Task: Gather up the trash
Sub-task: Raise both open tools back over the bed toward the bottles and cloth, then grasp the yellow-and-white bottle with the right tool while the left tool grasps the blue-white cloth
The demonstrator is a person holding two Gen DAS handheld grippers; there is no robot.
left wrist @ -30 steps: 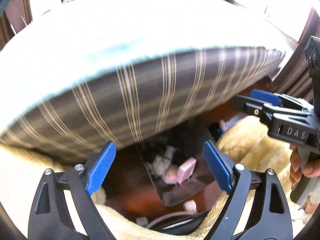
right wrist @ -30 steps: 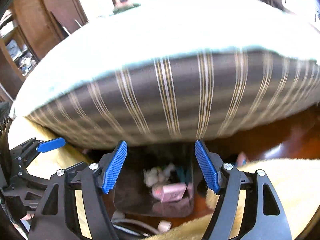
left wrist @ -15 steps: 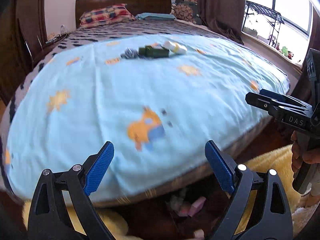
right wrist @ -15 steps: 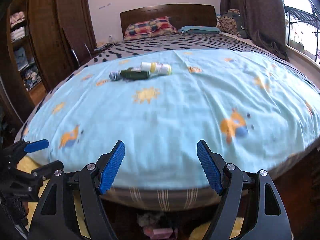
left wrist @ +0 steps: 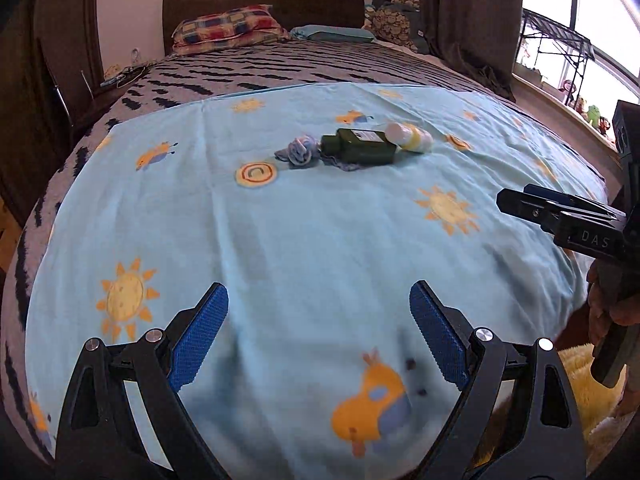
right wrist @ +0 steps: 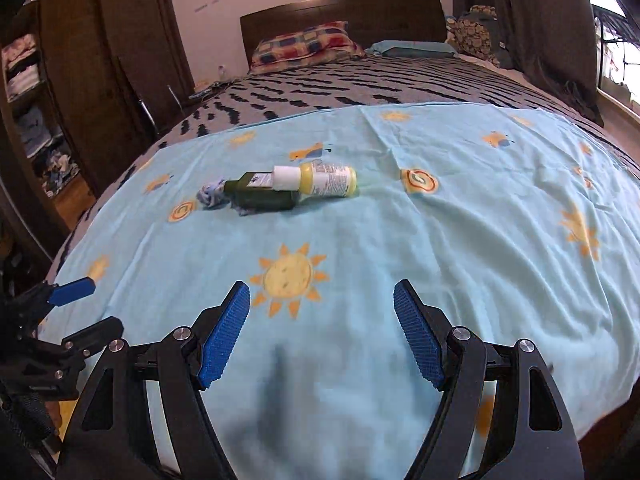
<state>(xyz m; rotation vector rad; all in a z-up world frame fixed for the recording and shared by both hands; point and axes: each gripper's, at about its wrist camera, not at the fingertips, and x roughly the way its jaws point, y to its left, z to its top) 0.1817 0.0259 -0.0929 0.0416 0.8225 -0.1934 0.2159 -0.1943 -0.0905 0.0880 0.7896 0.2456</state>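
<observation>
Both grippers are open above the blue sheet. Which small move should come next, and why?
Probably move the right gripper forward toward the yellow bottle. Its jaws stand open and empty, and the bottle lies untouched against the green bottle on the sheet, far ahead.

You cannot read the label on the dark green rectangular bottle (left wrist: 357, 146), its body hides part of the crumpled blue-grey cloth (left wrist: 301, 151), and the near edge of the light blue printed sheet (right wrist: 360, 420) is blurred.
</observation>
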